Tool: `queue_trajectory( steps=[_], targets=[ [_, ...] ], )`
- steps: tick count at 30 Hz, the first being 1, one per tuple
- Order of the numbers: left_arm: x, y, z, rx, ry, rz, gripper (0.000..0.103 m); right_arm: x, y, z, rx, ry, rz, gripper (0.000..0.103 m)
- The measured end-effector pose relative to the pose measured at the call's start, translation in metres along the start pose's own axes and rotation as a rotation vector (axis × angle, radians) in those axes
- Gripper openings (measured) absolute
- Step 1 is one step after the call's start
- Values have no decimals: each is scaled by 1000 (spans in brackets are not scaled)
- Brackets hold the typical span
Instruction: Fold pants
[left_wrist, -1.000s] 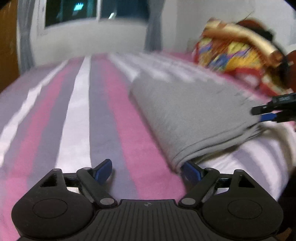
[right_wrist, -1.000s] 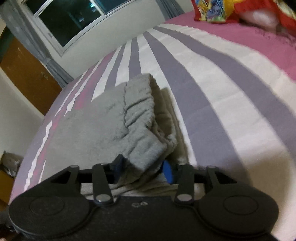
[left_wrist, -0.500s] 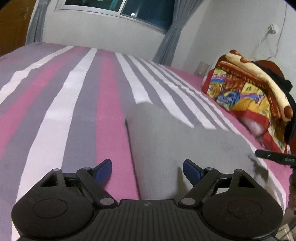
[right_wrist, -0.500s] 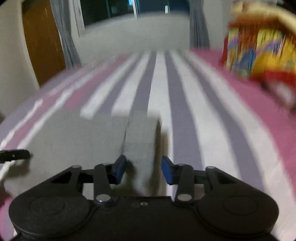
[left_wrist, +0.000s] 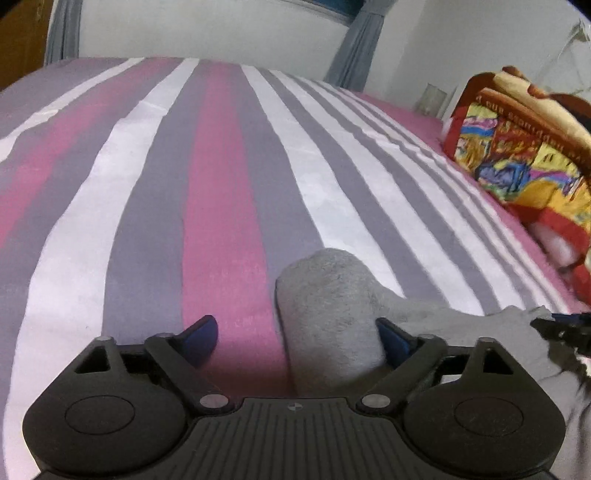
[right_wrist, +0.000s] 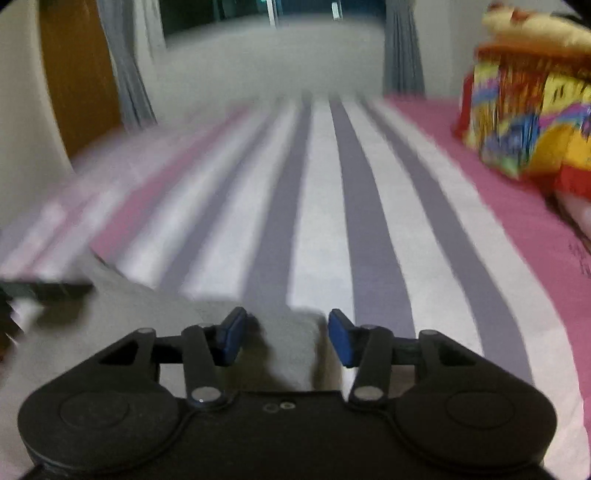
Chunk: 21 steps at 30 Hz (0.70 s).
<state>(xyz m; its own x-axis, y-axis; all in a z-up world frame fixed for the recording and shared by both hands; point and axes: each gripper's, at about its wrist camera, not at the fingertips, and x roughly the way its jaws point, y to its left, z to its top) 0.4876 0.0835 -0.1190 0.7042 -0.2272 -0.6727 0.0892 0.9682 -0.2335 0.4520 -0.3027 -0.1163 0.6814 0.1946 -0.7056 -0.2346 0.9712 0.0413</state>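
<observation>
Bedspread (left_wrist: 221, 184) stripes surround pants (left_wrist: 328, 314); colourful bedding (left_wrist: 517, 147) sits aside.

Each black gripper (left_wrist: 295, 338) (right_wrist: 284, 334) carries blue pads (left_wrist: 199, 334), silver pivot screws, ribbed housing.

I've got the pants (left_wrist: 328, 306) lying on the bed (left_wrist: 221, 177), right at the near edge of both views. Their folded end sits between the left hand-held gripper (left_wrist: 295, 332) fingers, nearer the right finger, jaws opening. Another fold sits between the right hand-held gripper (right_wrist: 284, 332) fingers, jaws opening too. Blanket pile (left_wrist: 524, 147) on the bed's right side, well apart from the pants. Curtains (right_wrist: 129, 74) and window (right_wrist: 273, 14) behind the bed's far end
</observation>
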Motion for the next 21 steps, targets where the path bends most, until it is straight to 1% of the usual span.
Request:
queue_trajectory(
  steps=[1,3,5,9,10,13,16,19,21],
  targets=[
    [1,-4,-1,18,-3,17,93,3,-2,2,15,-11,2,57],
    [-1,-11,-3,43,-10,38,93,3,-6,1,48,-12,11,60],
    [-4,-12,-5,40,-16,38,93,0,-7,-4,58,-16,14,62],
    [-8,-8,-7,41,-16,42,93,0,-15,-9,72,-11,22,62],
    [-9,-8,-8,44,-14,47,93,1,-11,-2,70,-8,19,62],
    [-10,-11,-5,52,-5,59,93,-3,-2,2,65,-1,14,62],
    [-16,-15,-5,49,1,72,93,-4,-3,3,72,4,14,63],
    [-26,-20,-8,64,4,74,93,-16,2,2,67,-22,10,62],
    [-33,-23,-11,68,2,74,93,-22,5,-2,60,-13,32,62]
  ],
)
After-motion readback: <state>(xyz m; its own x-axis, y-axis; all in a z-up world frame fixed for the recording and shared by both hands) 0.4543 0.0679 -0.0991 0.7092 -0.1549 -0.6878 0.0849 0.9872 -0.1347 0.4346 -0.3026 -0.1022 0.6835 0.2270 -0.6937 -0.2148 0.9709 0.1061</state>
